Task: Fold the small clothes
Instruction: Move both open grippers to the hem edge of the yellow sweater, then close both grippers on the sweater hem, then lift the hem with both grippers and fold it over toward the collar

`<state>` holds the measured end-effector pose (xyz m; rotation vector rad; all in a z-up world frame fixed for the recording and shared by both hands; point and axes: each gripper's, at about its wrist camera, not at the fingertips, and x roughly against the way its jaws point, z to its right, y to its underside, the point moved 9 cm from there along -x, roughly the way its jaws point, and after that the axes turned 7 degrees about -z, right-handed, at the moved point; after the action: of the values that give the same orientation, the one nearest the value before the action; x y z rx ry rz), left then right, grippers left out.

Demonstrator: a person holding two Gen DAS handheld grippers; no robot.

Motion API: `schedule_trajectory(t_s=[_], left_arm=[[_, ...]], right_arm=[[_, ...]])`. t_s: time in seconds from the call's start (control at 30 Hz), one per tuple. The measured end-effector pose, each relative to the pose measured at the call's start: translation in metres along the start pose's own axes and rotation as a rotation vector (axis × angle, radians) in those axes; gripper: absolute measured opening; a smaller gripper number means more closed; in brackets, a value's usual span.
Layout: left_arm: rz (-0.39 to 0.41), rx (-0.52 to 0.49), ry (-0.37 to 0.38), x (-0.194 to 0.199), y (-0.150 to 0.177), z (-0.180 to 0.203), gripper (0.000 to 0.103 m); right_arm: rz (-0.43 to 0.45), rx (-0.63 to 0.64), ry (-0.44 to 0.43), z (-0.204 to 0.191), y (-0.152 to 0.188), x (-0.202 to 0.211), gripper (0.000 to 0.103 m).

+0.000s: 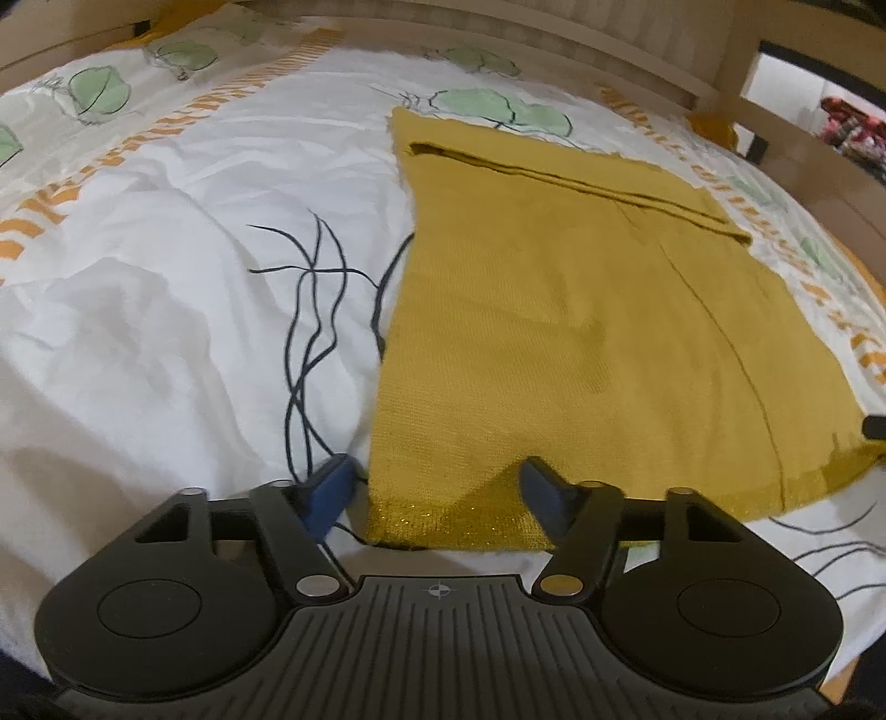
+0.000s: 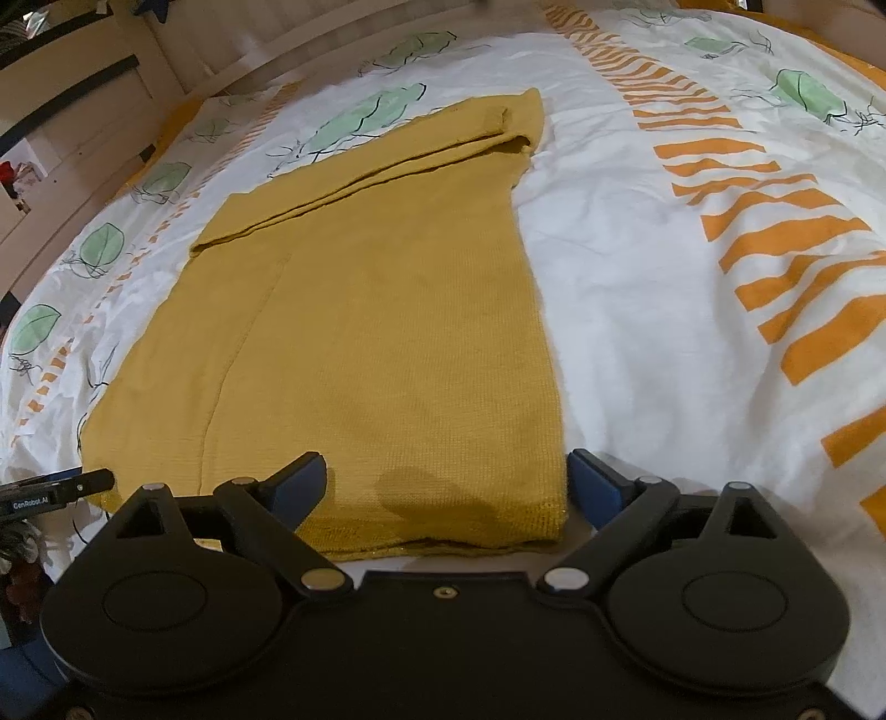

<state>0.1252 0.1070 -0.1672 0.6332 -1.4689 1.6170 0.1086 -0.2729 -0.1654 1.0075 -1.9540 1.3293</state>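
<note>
A mustard sweater [image 1: 581, 332] is lying flat on a bed [image 1: 166, 332], spread over a white duvet [image 2: 637, 304] printed with green leaves and orange stripes. Its sleeves are lying folded across its far end, and its hem is facing both cameras.

The left claw [image 1: 437, 487] is hovering at the near hem, spread wide and gripping nothing. Its left finger [image 1: 332, 487] is sitting over the duvet just beside the sweater's left edge, and its right finger [image 1: 545, 493] is sitting over the knit.

The right claw [image 2: 446, 487] is also standing wide open and empty, straddling the sweater's near right corner. Its right finger [image 2: 595, 482] is sitting just off the side edge over the duvet.

A wooden bed frame [image 1: 637, 50] is running along the bed's far edge.
</note>
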Motion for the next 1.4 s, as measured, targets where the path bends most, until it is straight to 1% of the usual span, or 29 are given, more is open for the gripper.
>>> schedule_trajectory(t_s=[0.1,0.3,0.43,0.47,0.5,0.53,0.57,0.63,0.67,0.7,0.73,0.8,0.83,0.87,0.9,0.97,1.1,1.3,1.4], left_arm=[[-0.003,0.019,0.021,0.004,0.000,-0.002,0.049],[-0.009,0.006,0.051,0.008,0.001,0.003,0.047],[-0.014,0.013,0.054,0.006,0.000,0.004,0.046],[-0.015,0.017,0.051,0.006,0.001,0.003,0.042],[-0.014,0.021,0.043,0.006,0.000,0.002,0.033],[-0.009,0.025,0.042,0.007,0.001,0.001,0.028],[-0.006,0.032,0.053,0.008,0.000,0.001,0.021],[-0.002,0.046,0.063,0.009,0.000,-0.001,0.018],[-0.002,0.048,0.060,0.009,0.000,-0.001,0.014],[0.001,0.051,0.067,0.009,0.000,-0.001,0.013],[0.005,0.054,0.070,0.009,0.000,-0.001,0.012],[0.009,0.055,0.072,0.008,-0.001,-0.001,0.009],[0.011,0.056,0.075,0.008,-0.001,0.000,0.008],[0.013,0.056,0.074,0.008,-0.001,0.000,0.008],[0.014,0.056,0.074,0.008,-0.002,0.000,0.008],[0.026,0.056,0.077,0.011,-0.002,0.000,0.007],[0.075,0.060,0.080,0.022,-0.008,0.001,0.007],[0.122,0.089,0.082,0.037,-0.020,-0.002,0.007],[0.145,0.094,0.096,0.046,-0.029,-0.002,0.007]], right_arm=[[-0.001,0.000,0.000,0.000,0.000,0.000,0.094],[-0.002,-0.004,-0.010,-0.001,0.000,0.002,0.094],[-0.004,-0.014,-0.024,-0.001,0.000,0.003,0.094],[-0.005,-0.016,-0.027,-0.001,-0.001,0.004,0.094],[-0.005,-0.018,-0.029,-0.001,-0.001,0.004,0.094],[-0.005,-0.019,-0.032,-0.001,-0.001,0.004,0.094],[-0.007,-0.020,-0.035,-0.001,-0.001,0.004,0.094],[-0.011,-0.023,-0.041,-0.002,-0.001,0.006,0.094],[-0.010,-0.026,-0.040,-0.002,-0.001,0.006,0.090],[-0.010,-0.032,-0.037,-0.001,-0.001,0.008,0.083],[-0.010,-0.040,-0.036,-0.001,0.000,0.009,0.079],[-0.005,-0.064,-0.035,0.003,0.001,0.010,0.062],[-0.004,-0.077,-0.038,0.005,0.001,0.011,0.058],[-0.005,-0.090,-0.039,0.006,0.001,0.011,0.049],[-0.006,-0.100,-0.036,0.007,0.001,0.011,0.035],[-0.004,-0.110,-0.031,0.008,0.002,0.011,0.021],[0.023,-0.124,-0.042,0.006,0.000,0.016,0.019],[0.066,-0.182,-0.101,0.004,-0.008,0.025,0.018],[0.090,-0.209,-0.129,0.003,-0.015,0.031,0.018]])
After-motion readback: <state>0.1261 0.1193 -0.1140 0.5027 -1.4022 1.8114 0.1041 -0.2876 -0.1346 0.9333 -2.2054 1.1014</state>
